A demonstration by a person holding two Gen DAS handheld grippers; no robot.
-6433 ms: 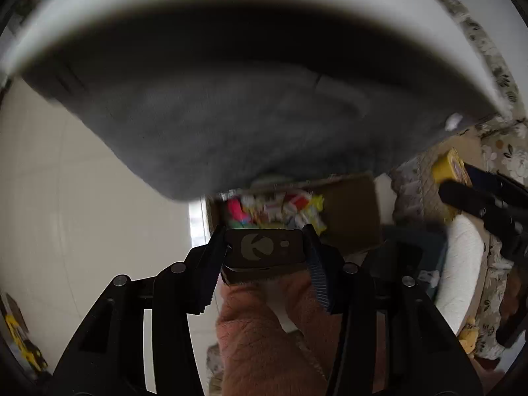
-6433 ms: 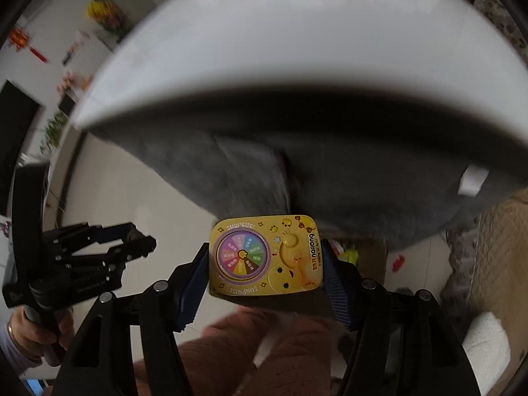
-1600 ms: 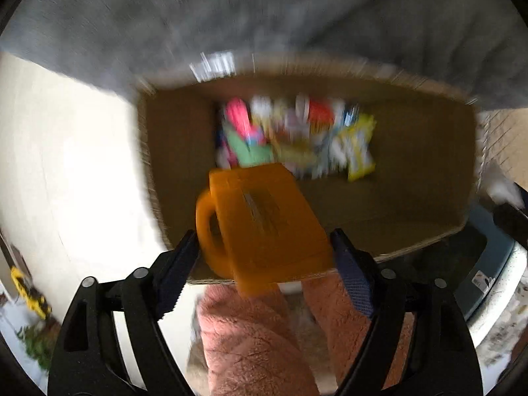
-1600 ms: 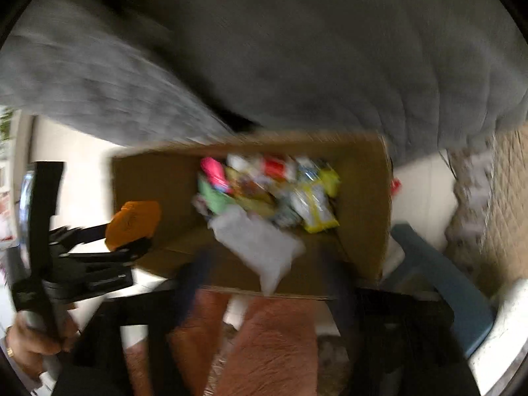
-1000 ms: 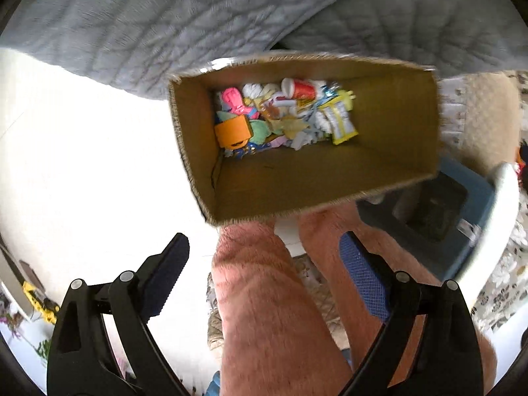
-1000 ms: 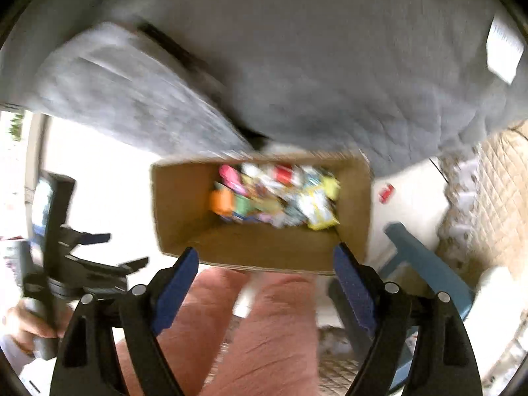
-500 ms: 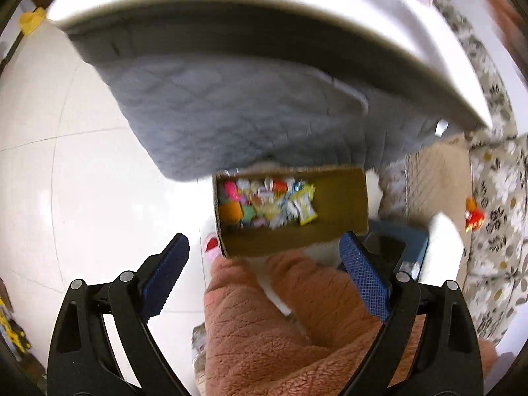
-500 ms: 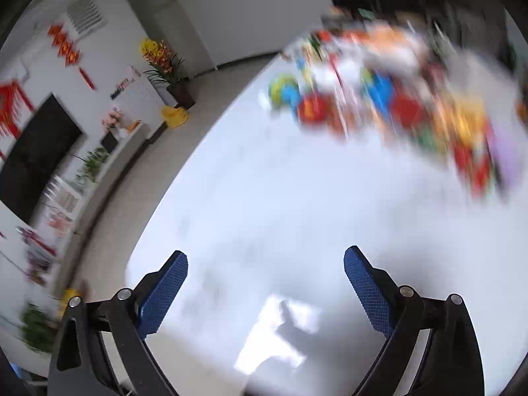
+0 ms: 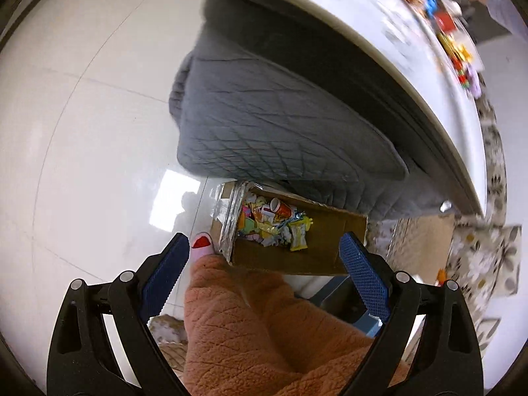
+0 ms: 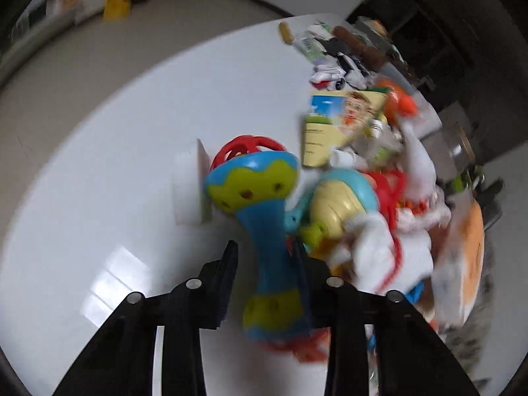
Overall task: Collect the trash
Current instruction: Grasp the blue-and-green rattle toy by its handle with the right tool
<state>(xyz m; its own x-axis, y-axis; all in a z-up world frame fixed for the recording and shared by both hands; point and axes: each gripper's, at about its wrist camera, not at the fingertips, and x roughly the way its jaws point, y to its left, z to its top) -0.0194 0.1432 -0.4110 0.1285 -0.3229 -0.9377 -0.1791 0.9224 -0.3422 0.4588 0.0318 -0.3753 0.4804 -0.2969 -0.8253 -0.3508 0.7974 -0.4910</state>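
In the left wrist view my left gripper (image 9: 264, 264) is open and empty, held above a cardboard box (image 9: 333, 231) on the floor that holds several colourful wrappers and toys (image 9: 274, 221). In the right wrist view my right gripper (image 10: 265, 257) is shut on the narrow waist of a blue and yellow toy rattle (image 10: 260, 198), over the white table (image 10: 132, 132). A heap of mixed toys and trash (image 10: 379, 198) lies just right of the rattle.
A grey quilted cover (image 9: 280, 122) hangs from the white table edge (image 9: 396, 49) above the box. My legs in orange fleece (image 9: 264, 330) are below the left gripper. A blue stool (image 9: 346, 300) and a white tiled floor (image 9: 82, 132) surround the box.
The left gripper has dropped an orange item into the box and lifted away, open. The right gripper swung up from the box to the table top and closed on the rattle.
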